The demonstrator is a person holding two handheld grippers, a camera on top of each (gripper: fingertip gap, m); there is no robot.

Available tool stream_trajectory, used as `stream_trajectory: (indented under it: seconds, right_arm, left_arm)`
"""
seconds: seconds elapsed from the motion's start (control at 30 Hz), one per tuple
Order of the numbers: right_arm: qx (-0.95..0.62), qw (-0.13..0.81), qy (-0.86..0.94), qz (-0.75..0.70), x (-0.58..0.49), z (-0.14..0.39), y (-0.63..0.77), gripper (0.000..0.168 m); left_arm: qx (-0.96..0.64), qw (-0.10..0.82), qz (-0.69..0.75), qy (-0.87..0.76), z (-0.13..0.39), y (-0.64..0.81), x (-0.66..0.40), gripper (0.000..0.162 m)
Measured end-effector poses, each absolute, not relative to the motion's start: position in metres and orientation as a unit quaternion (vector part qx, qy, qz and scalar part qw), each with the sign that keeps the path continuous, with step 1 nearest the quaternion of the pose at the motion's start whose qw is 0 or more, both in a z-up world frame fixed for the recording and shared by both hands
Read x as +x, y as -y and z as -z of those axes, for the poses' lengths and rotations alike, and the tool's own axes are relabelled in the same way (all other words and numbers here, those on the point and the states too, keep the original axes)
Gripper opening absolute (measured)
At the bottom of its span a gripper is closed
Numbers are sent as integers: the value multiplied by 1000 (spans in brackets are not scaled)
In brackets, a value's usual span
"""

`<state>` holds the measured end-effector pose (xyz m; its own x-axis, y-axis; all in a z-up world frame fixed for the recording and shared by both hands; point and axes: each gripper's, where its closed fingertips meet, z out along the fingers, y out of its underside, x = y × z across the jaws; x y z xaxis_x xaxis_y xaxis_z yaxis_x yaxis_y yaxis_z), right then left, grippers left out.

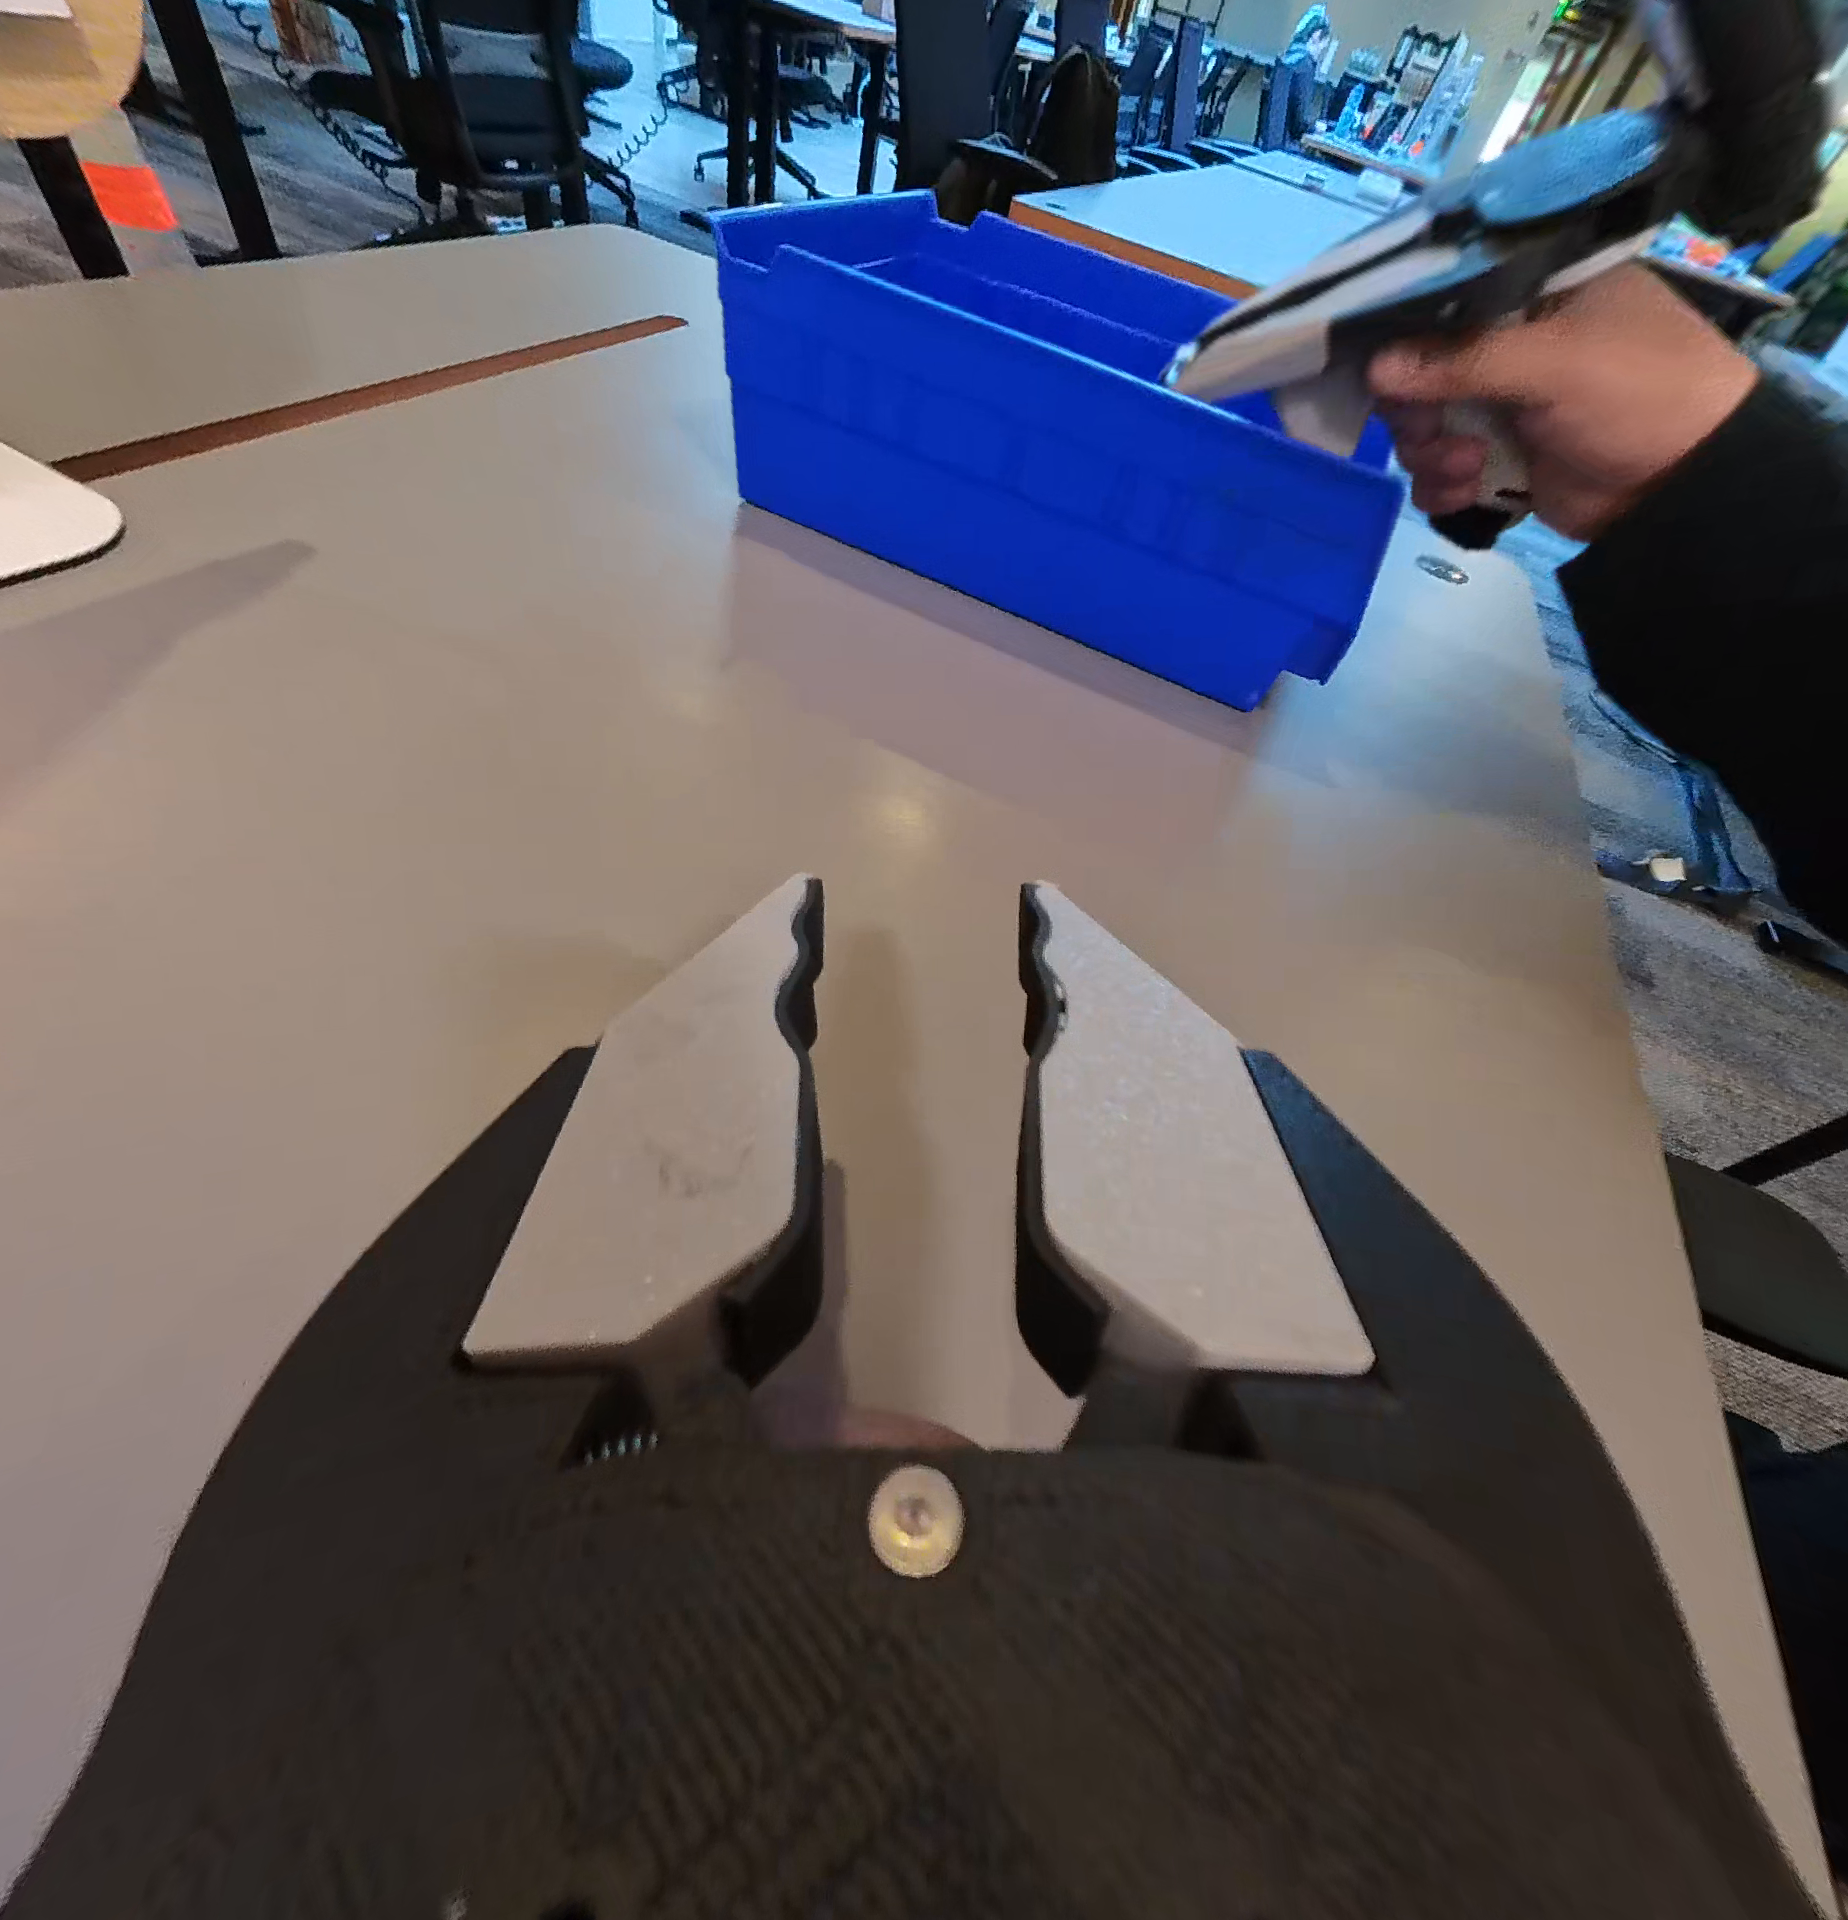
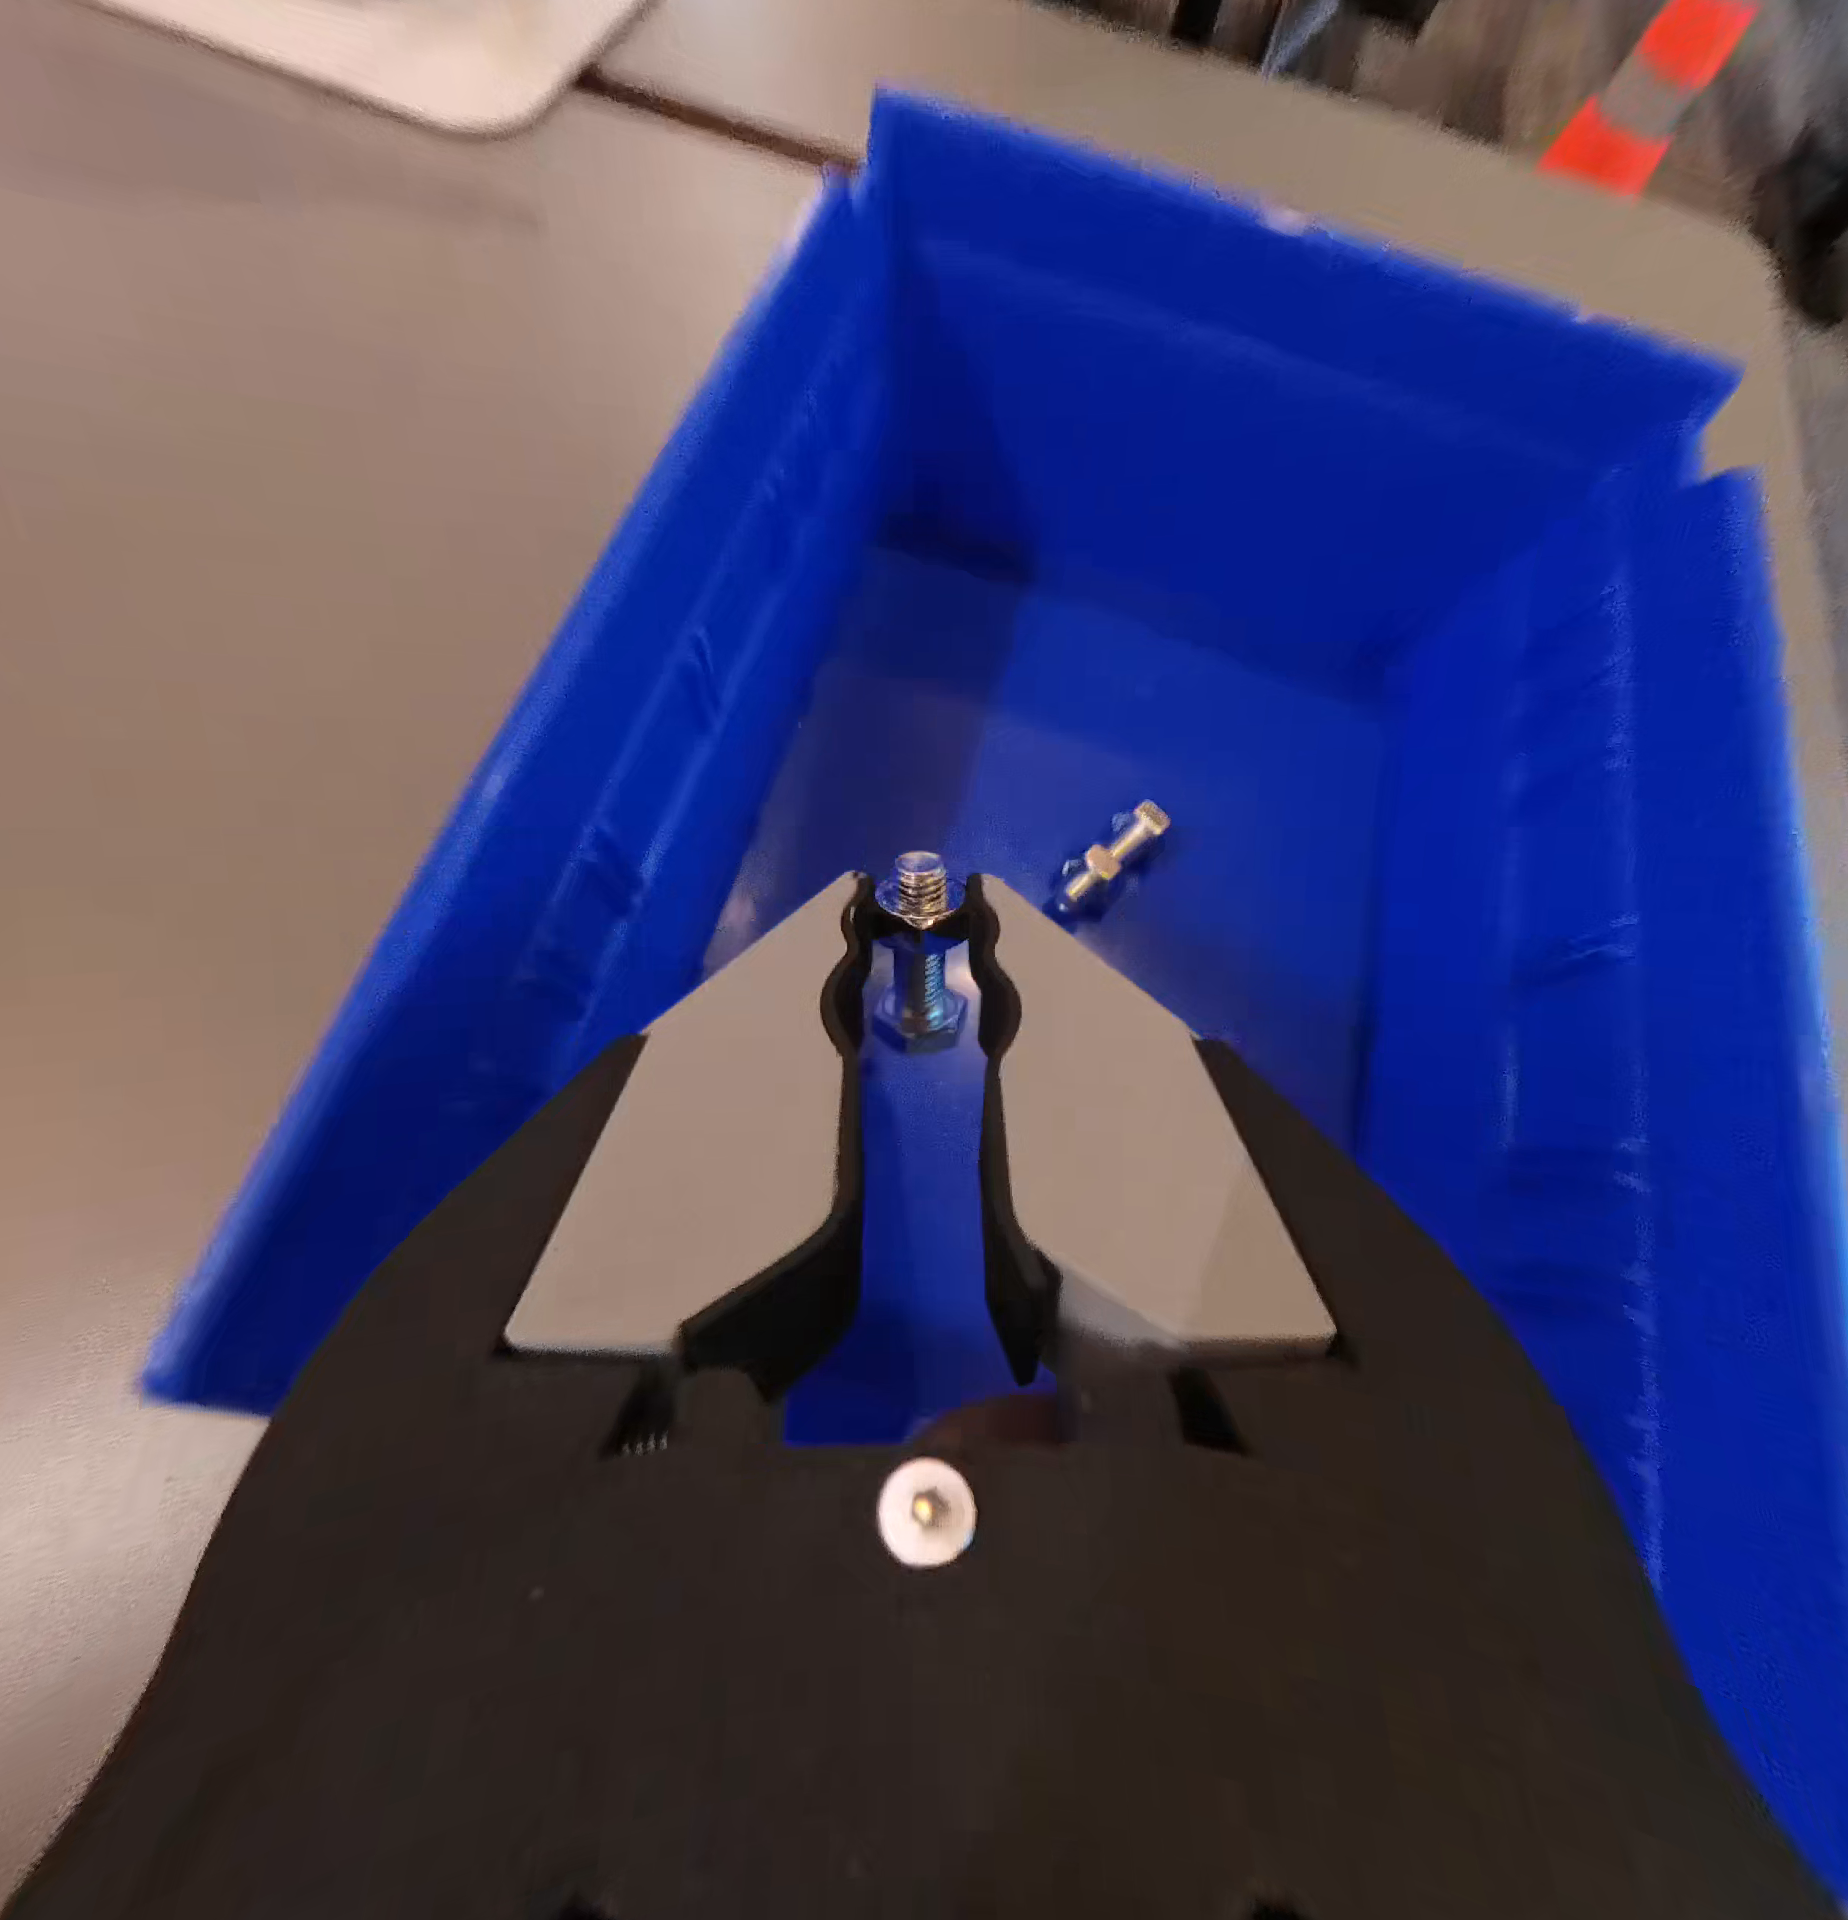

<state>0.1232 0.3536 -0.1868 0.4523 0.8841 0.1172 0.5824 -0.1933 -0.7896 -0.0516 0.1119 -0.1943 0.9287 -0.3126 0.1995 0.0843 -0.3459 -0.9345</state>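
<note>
- The left gripper [image 1: 921, 940] hovers low over the grey table [image 1: 432, 727], its two fingers spread apart with nothing between them.
- Ahead of it and to the right, a blue bin [image 1: 1034, 499] sits on the tabletop, well apart from the left fingertips.
- The right gripper [image 2: 921, 902] is held by a person's hand [image 1: 1543, 426] in a dark sleeve; seen from the left wrist view, it points down over the near right end of the bin.
- From the right wrist view, that gripper's fingers are clenched on a silver bolt with a nut [image 2: 920, 914]: the tips pinch the nut near the threaded end, which pokes up just beyond them, while the hex head hangs below between the fingers.
- The held bolt is above the inside of the bin, over its floor.
- A second bolt with a nut [image 2: 1112, 857] lies on the bin floor, just to the right of the fingertips.
- A flat white object [image 1: 16, 509] rests at the table's left edge.
</note>
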Motion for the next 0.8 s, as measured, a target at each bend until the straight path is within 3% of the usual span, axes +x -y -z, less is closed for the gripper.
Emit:
stream_trajectory:
  seconds: [0.07,0.1,0.2,0.33,0.47,0.57,0.67,0.8]
  right_arm:
    - [-761,388,488,-180,122,200,-361,18]
    - [-765,400,473,-174,124,195,-369,32]
    - [-734,487,435,-189,125,135,-377,44]
    - [-635,587,415,-282,116,31,-332,38]
    - [-562,616,421,-357,85,-15,-263,22]
    - [-541,606,456,-363,42,4,-226,25]
    - [-542,569,502,-361,-10,53,-204,46]
    - [-544,534,518,-388,-61,111,-196,44]
  left_arm:
    - [-803,568,171,-68,195,-112,-55,35]
    - [-802,569,169,-67,195,-112,-56,35]
    - [-808,568,145,-59,200,-114,-66,35]
    - [-810,571,122,-50,200,-117,-73,35]
    - [-811,575,102,-45,200,-118,-73,35]
    - [-802,582,131,-32,197,-116,-65,36]
    - [-791,592,154,-24,192,-112,-56,36]
    - [-784,602,150,-25,188,-105,-47,47]
